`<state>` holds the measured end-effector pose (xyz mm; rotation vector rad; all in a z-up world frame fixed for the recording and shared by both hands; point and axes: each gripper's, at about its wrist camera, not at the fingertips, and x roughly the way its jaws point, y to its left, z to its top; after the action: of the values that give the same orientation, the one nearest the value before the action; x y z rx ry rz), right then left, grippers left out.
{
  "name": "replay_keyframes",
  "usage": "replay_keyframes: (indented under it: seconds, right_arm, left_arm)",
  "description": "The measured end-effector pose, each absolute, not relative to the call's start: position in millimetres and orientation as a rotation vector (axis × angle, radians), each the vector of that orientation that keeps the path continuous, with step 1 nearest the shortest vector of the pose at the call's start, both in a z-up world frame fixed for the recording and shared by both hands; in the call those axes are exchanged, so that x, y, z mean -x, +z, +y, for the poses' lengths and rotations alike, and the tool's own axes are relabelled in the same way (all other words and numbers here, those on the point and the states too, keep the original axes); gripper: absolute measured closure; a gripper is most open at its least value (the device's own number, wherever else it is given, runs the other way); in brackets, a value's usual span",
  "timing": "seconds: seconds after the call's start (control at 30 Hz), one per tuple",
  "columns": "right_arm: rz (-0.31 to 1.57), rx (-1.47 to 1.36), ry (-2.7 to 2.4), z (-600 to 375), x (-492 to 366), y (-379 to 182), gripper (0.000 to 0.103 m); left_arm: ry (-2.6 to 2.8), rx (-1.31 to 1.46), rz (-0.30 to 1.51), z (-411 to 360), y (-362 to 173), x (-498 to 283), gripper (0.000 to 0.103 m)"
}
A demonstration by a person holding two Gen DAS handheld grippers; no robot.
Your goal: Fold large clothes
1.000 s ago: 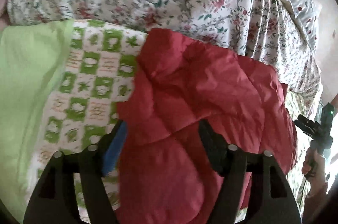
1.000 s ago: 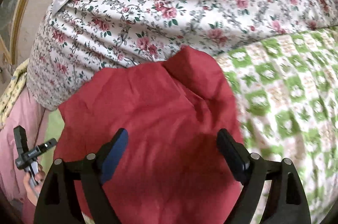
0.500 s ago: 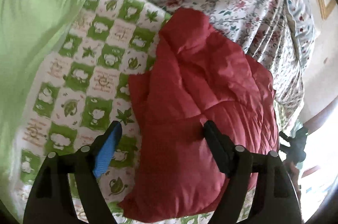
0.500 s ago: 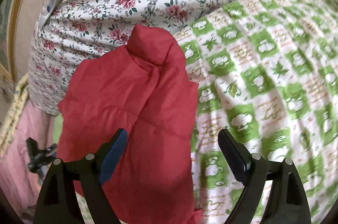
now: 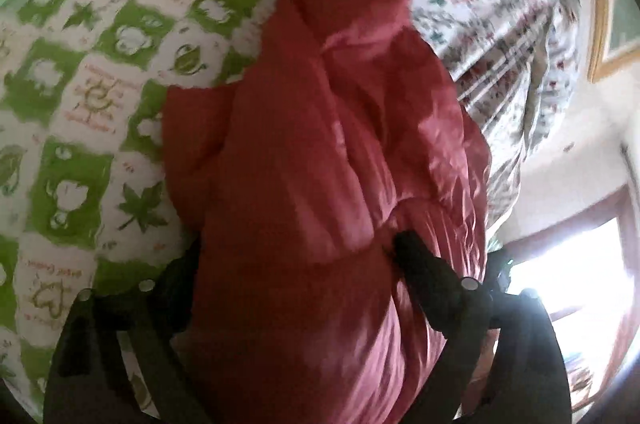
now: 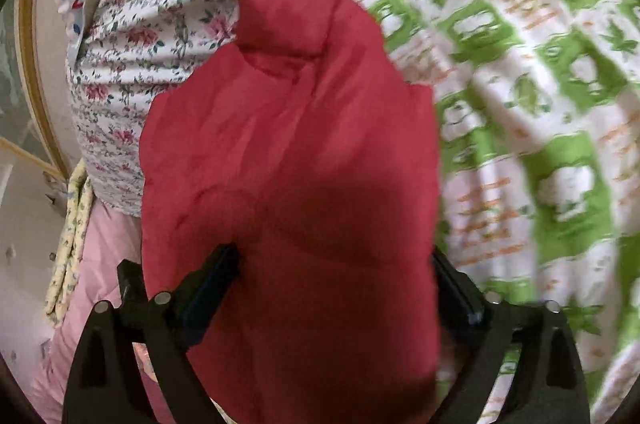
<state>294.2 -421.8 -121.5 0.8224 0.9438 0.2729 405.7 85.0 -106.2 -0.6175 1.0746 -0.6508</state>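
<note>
Red padded jacket [image 5: 320,152] bunched in a thick fold on the green-and-white checked bedspread [image 5: 80,72], collar end toward 12 o'clock, hem end down at 6 o'clock among the tongs. Same jacket [image 6: 292,160] filling the middle of the right wrist view, collar at 12 o'clock.

Left gripper [image 5: 296,256] spread wide, straddling the jacket's bulk: one finger [image 5: 420,264] pressing the fabric at 4 o'clock, the other mostly hidden behind the cloth at 8 o'clock. Cannot tell whether merely around the padding or clamping it.

Right gripper [image 6: 336,264] likewise spread wide, blue-padded finger [image 6: 212,280] against the cloth at 8 o'clock, the other finger half hidden behind the jacket's edge at 4 o'clock. Cannot tell whether squeezing.

Floral quilt [image 6: 168,8] heaped beyond the collar from 10 to 12 o'clock, checked bedspread [image 6: 540,104] sweeping from 1 to 5 o'clock. Pink fabric [image 6: 100,264] at 8 o'clock. Bright window [image 5: 580,272] at 4 o'clock in the left wrist view, blurred.
</note>
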Motion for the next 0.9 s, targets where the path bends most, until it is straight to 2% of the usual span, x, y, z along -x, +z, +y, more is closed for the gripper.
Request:
replay_keyframes:
  seconds: [0.03,0.1,0.13,0.23,0.37,0.57,0.9]
  right_arm:
    - [0.945,-0.811,0.269,-419,-295,-119,0.023]
    - [0.940,-0.816,0.283,-418,-292,-116,0.037]
    - [0.935,-0.814,0.288,-418,-291,-114,0.046]
    - [0.916,-0.788,0.291,-415,-285,-101,0.060]
    - [0.895,-0.762,0.296,-409,-271,-84,0.066]
    - [0.889,-0.727,0.324,-394,-226,-59,0.068]
    - [0.928,-0.742,0.385,-371,-122,-55,0.068]
  left_arm:
    - [-0.657,0.605,1.065,84,-103,-403,0.024]
    - [-0.662,0.587,1.050,82,-97,-399,0.040]
    - [-0.662,0.575,1.041,82,-93,-396,0.043]
    - [-0.646,0.518,1.004,77,-74,-385,0.054]
    - [-0.637,0.465,0.964,74,-48,-364,0.060]
    - [-0.648,0.420,0.926,84,-21,-310,0.061]
    - [-0.653,0.486,0.947,128,-34,-197,0.062]
